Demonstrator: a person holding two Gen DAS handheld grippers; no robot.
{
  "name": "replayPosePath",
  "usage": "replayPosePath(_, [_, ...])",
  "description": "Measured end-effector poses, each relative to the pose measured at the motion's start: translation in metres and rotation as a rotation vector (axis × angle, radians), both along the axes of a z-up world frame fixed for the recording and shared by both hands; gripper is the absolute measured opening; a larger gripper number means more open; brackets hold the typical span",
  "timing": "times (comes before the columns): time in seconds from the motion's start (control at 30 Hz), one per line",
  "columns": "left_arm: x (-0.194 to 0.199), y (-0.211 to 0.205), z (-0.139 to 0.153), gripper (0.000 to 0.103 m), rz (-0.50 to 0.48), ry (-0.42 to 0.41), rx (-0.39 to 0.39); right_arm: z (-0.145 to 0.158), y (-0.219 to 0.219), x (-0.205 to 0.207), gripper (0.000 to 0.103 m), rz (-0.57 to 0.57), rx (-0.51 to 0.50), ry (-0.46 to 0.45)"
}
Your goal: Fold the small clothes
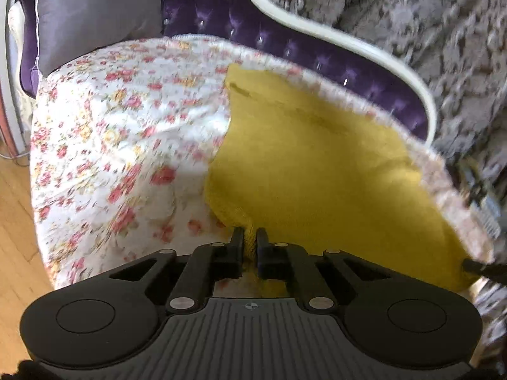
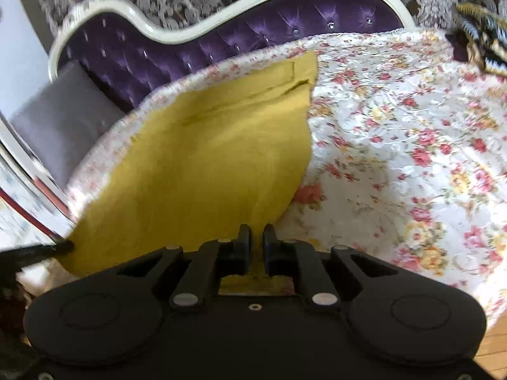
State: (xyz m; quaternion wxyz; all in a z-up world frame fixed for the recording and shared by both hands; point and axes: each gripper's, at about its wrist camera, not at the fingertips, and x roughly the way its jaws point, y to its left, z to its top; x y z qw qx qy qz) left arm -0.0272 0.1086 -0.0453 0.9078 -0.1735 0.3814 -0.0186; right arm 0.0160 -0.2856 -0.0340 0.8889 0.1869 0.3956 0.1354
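Note:
A mustard-yellow knit garment (image 1: 317,174) lies flat on a floral-covered seat, its far end reaching the purple backrest. My left gripper (image 1: 250,232) is shut on the ribbed hem at the garment's near left corner, with yellow cloth bunched between the pads. In the right wrist view the same garment (image 2: 202,158) spreads to the left, and my right gripper (image 2: 256,229) is shut on its near right corner. Each view shows the other gripper's dark fingertip (image 1: 478,267) (image 2: 60,247) at the opposite near corner.
The floral cover (image 1: 111,142) (image 2: 396,158) stretches wide beside the garment. A purple tufted backrest (image 1: 285,47) (image 2: 221,38) with a white frame runs behind it. A grey cushion (image 1: 95,15) leans at one end, a dark patterned item (image 2: 481,41) at the other. Wood floor (image 1: 16,221) lies below.

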Motion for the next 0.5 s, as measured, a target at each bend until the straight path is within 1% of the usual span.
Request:
replayPosePath(0.07, [0.005, 0.004, 0.012, 0.007, 0.007, -0.035, -0.027, 0.007, -0.004, 0.004, 0.016, -0.015, 0.045, -0.026])
replayPosePath(0.13, [0.013, 0.006, 0.023, 0.007, 0.007, -0.074, -0.032, 0.015, -0.008, 0.012, 0.016, -0.029, 0.073, -0.059])
replayPosePath(0.3, [0.047, 0.010, 0.041, 0.007, -0.012, -0.143, -0.046, 0.028, -0.017, 0.049, 0.016, -0.061, 0.134, -0.121])
replayPosePath(0.33, [0.055, 0.011, 0.045, 0.007, -0.015, -0.155, -0.051, 0.029, -0.018, 0.057, 0.016, -0.066, 0.138, -0.134])
replayPosePath(0.4, [0.071, 0.014, 0.050, 0.007, -0.013, -0.176, -0.064, 0.034, -0.019, 0.075, 0.009, -0.080, 0.124, -0.161])
replayPosePath(0.5, [0.099, 0.018, 0.057, 0.007, -0.006, -0.206, -0.052, 0.040, -0.022, 0.107, 0.009, -0.092, 0.097, -0.204])
